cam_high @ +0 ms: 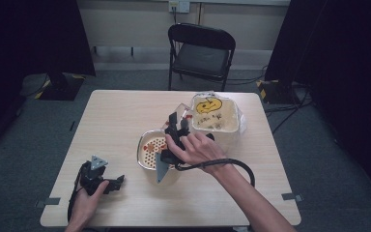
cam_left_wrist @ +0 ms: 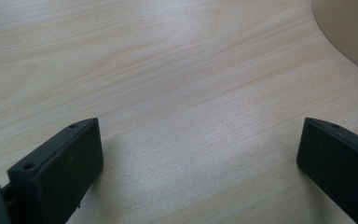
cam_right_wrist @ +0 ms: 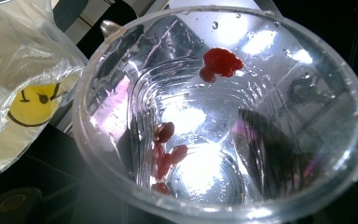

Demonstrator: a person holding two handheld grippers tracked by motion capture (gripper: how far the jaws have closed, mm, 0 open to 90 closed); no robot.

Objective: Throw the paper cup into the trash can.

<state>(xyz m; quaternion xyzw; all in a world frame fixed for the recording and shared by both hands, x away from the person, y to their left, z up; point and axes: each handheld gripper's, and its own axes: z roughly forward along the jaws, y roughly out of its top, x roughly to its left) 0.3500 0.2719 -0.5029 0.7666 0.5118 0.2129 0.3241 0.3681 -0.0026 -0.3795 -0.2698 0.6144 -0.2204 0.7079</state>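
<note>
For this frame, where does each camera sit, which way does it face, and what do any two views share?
High view: above the person's side, looking forward and down on the table; both forearms, left gripper, right gripper show.
Left gripper view: on the left gripper, facing the bare tabletop; its jaws stand wide apart.
Right gripper view: on the right gripper, looking into a clear plastic cup with red bits.
Shared: the bag-lined bin's yellow smiley, in the high and right gripper views.

1. Two grippers: left gripper (cam_high: 117, 181), right gripper (cam_high: 178, 124).
2. One clear plastic cup (cam_right_wrist: 223, 112).
3. One perforated strainer bowl (cam_high: 150, 149).
4. One white bin (cam_high: 216, 122), bag-lined.
5. One folding chair (cam_high: 200, 53).
6. One table (cam_high: 116, 125).
</note>
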